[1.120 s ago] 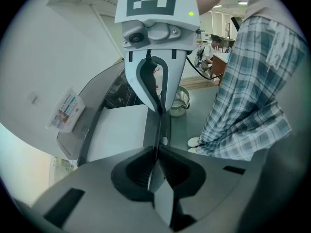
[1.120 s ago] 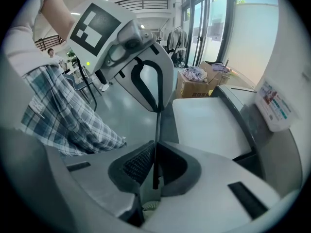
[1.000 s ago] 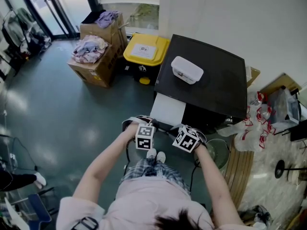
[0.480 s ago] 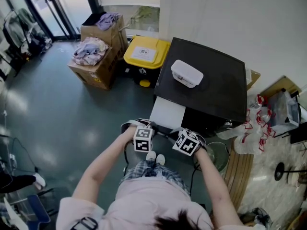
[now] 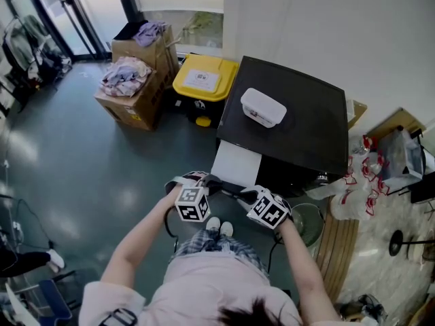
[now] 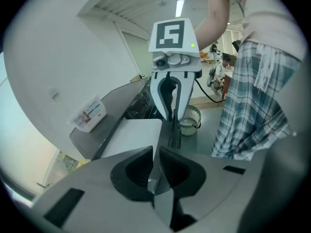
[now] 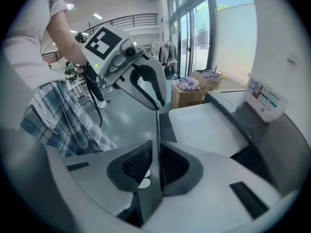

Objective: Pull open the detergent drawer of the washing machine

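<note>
Black strip point(image 6: 174, 132) in its jaws, the left hand-held gripper point(image 6: 156, 159) has risen.

Left claw point(image 6: 156, 154) closed, angled downward

We record: washing machine point(image 5: 299, 124) top smooth, dark, semi-gloss; box point(image 5: 264, 107) on it white plastic; cardboard boxes point(image 5: 132, 107) matt brown, holding cloth point(image 5: 126, 70); bin lid point(image 5: 204, 79) glossy yellow plastic; floor point(image 5: 81, 168) smooth, reflective; strip point(image 7: 157, 125) thin, dark, matt.
</note>
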